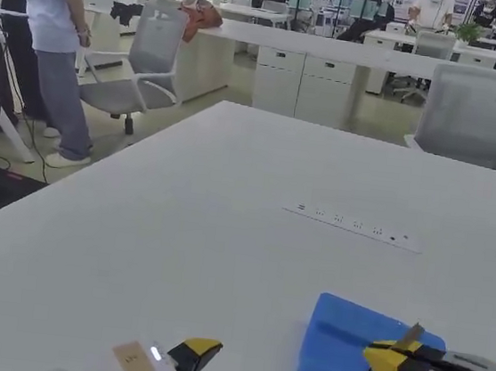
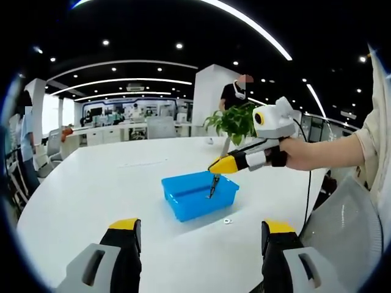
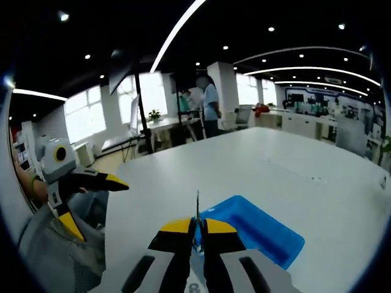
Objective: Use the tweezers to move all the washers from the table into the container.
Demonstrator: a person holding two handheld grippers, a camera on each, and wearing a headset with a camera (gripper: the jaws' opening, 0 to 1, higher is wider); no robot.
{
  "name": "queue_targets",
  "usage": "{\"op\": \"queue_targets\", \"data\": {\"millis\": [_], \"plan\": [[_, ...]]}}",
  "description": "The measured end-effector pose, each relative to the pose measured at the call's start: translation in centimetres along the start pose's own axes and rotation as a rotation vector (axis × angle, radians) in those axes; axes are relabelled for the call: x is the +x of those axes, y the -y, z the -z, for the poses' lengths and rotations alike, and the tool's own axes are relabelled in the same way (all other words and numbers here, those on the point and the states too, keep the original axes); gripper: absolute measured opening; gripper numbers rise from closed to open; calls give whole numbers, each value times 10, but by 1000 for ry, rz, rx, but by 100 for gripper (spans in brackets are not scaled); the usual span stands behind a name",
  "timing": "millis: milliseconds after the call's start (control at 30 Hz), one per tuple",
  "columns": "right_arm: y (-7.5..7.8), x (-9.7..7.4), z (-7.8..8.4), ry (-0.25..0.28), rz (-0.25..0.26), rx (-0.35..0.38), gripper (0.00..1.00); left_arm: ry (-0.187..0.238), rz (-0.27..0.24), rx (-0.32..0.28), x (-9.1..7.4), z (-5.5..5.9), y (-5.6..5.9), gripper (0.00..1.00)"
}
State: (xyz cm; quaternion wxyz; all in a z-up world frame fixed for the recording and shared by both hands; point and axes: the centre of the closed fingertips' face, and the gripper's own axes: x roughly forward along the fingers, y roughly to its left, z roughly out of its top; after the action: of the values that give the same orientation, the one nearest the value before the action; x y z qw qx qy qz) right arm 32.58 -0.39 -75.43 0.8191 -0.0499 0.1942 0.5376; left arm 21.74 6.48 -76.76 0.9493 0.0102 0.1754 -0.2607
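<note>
Bright, even office light from ceiling lamps (image 2: 178,46); gripper views bend at edges.

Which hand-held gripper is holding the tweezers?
The right hand-held gripper, over the blue container, pinches the tweezers; the left hand-held gripper is open and empty.

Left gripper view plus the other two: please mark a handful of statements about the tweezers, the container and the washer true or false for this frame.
1. The right gripper is shut on the tweezers. True.
2. The container is red. False: it is blue.
3. A washer lies on the table just outside the container. True.
4. The left gripper is clamped on the container's wall. False: its jaws stand wide apart, short of the container, with nothing between them.
5. The tweezers lie flat on the table. False: they are held up in the right gripper, tips pointing down at the container.
</note>
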Motion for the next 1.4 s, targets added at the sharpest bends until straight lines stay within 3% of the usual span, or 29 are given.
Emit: {"op": "queue_targets", "data": {"millis": [100,267,500,633,867,1067,1333,1367,1400], "plan": [[9,-1,-10,33,6,15,2,-10,1,-1,1,2,0,82],[25,-1,-14,61,30,51,2,-24,0,-11,1,5,-1,82],[49,5,-3,53,57,78,2,-49,4,-27,3,10,-2,82],[57,10,7,24,65,61,2,-76,9,-35,5,15,-1,82],[60,18,24,-28,51,23,2,-95,11,-50,5,18,-2,81],[51,25,35,-80,27,-31,2,-108,11,-51,5,21,-2,81],[52,28,49,-134,34,-76,3,-111,19,-47,6,21,0,81],[52,28,46,-109,41,-90,3,-110,18,-49,6,21,0,81],[53,27,49,-125,40,-83,3,-108,17,-54,6,21,-1,81]]}}
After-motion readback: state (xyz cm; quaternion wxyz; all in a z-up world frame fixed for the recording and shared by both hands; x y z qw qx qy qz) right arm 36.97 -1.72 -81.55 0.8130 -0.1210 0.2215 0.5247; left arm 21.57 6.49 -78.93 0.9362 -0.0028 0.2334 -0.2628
